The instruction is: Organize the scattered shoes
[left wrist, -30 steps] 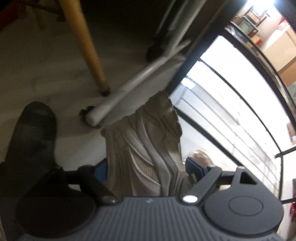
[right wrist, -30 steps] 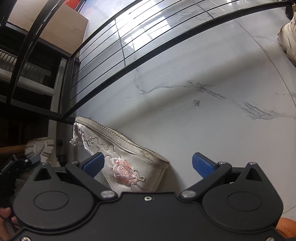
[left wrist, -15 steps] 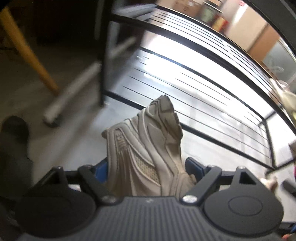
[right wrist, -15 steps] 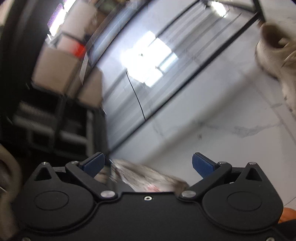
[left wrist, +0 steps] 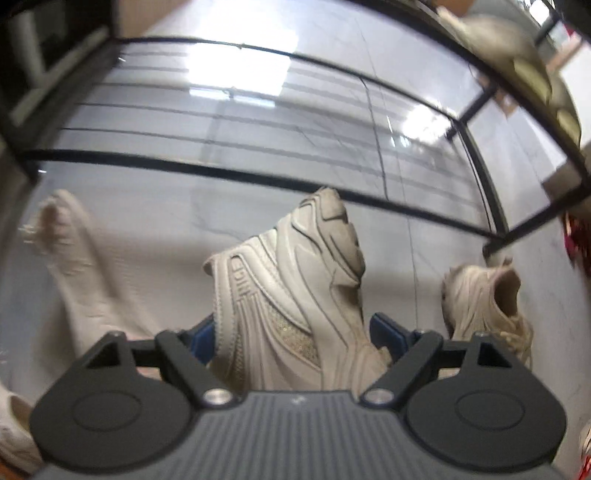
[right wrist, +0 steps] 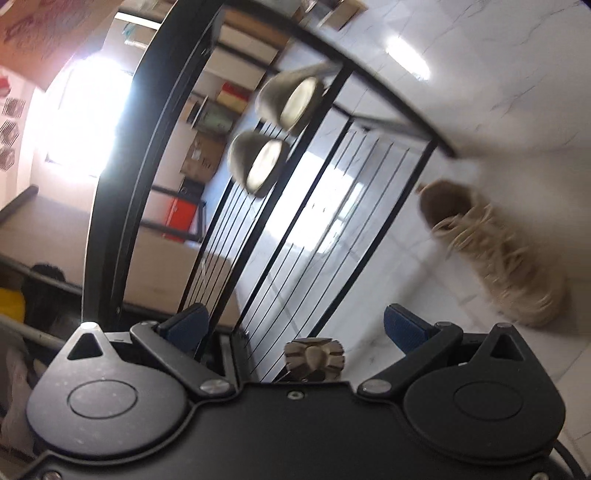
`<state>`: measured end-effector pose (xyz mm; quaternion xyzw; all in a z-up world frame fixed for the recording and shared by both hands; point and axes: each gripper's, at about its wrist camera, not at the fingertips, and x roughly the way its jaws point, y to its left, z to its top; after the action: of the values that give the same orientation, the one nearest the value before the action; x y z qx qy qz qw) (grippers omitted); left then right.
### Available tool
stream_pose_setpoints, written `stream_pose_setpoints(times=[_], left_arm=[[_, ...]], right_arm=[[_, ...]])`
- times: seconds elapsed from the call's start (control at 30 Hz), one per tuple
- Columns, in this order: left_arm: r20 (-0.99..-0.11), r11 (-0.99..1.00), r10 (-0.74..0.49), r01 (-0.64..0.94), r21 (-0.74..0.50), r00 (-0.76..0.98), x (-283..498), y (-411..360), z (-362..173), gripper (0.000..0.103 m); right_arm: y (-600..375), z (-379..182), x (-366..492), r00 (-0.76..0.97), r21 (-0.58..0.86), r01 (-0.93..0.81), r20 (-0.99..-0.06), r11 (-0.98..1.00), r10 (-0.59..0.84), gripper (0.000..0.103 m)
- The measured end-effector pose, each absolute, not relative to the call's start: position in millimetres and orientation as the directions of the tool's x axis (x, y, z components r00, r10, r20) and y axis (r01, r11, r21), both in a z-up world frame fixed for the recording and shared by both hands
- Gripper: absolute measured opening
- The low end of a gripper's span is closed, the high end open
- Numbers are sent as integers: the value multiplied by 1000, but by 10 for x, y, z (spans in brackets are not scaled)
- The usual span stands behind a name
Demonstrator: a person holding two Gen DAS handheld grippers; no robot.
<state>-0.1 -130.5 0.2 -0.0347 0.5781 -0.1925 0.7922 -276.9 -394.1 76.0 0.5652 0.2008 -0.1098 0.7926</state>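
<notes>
Two tongs — left (left wrist: 295, 332) grips beige sneaker (left wrist: 291, 295), right (right wrist: 295, 325) empty.

Raised letters that seem to read "NICE" run along the side of the beige sneaker (left wrist: 291, 295); red print on the far-left cardboard box (right wrist: 44, 29) is illegible.

Motion blur smears the pale shoe (left wrist: 77, 273) at left; the gripper body hides the held sneaker's (left wrist: 291, 295) heel end.
</notes>
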Motion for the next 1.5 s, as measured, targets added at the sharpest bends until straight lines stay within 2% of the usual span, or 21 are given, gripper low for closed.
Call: stream_pose_setpoints(times=[0.27, 0.4, 0.47, 0.53, 0.6, 0.77, 0.9, 1.0, 1.13, 1.3, 1.4, 1.5], left_arm=[[-906, 920, -279, 361, -156, 319, -180, -1835, -416, 85], [-914, 908, -275, 393, -145, 300, -236, -1907, -539, 89], [-921, 898, -264, 421, -126, 287, -244, -1971, -570, 97], [-928, 887, -251, 449, -107, 275, -252, -2035, -600, 100], [-935, 874, -239, 477, -89, 263, -260, -2100, -630, 101], [-937, 888, -264, 437, -143, 231, -193, -1959, -595, 102], [-923, 895, -321, 387, -222, 213, -167, -1717, -476, 102], [-879, 883, -405, 358, -304, 251, -243, -1392, -306, 102], [-854, 886, -415, 353, -301, 313, -334, -1070, -136, 102], [-818, 915, -365, 332, -228, 444, -559, -481, 71, 102], [-816, 923, -342, 330, -199, 466, -644, -285, 126, 102], [-816, 932, -321, 314, -181, 481, -677, -129, 227, 102]], right_arm=[[-4138, 551, -2883, 880, 838, 439, -473, 324, 31, 103], [-4121, 456, -2909, 871, 833, 461, -491, 307, 26, 103], [-4106, 439, -2904, 865, 828, 470, -501, 306, 27, 103], [-4081, 448, -2898, 860, 822, 475, -510, 314, 35, 103], [-4057, 476, -2916, 857, 817, 476, -514, 325, 37, 103], [-3995, 581, -3009, 855, 803, 474, -518, 360, 29, 103], [-3971, 613, -3107, 841, 783, 496, -540, 376, 16, 103], [-3941, 615, -3115, 823, 756, 517, -569, 400, 11, 103], [-3810, 647, -2979, 778, 671, 543, -629, 505, -1, 103], [-3513, 648, -2548, 700, 515, 513, -714, 687, 12, 103], [-3344, 546, -2291, 640, 459, 509, -768, 729, 37, 103], [-3003, 428, -1859, 560, 338, 455, -828, 824, 31, 103]])
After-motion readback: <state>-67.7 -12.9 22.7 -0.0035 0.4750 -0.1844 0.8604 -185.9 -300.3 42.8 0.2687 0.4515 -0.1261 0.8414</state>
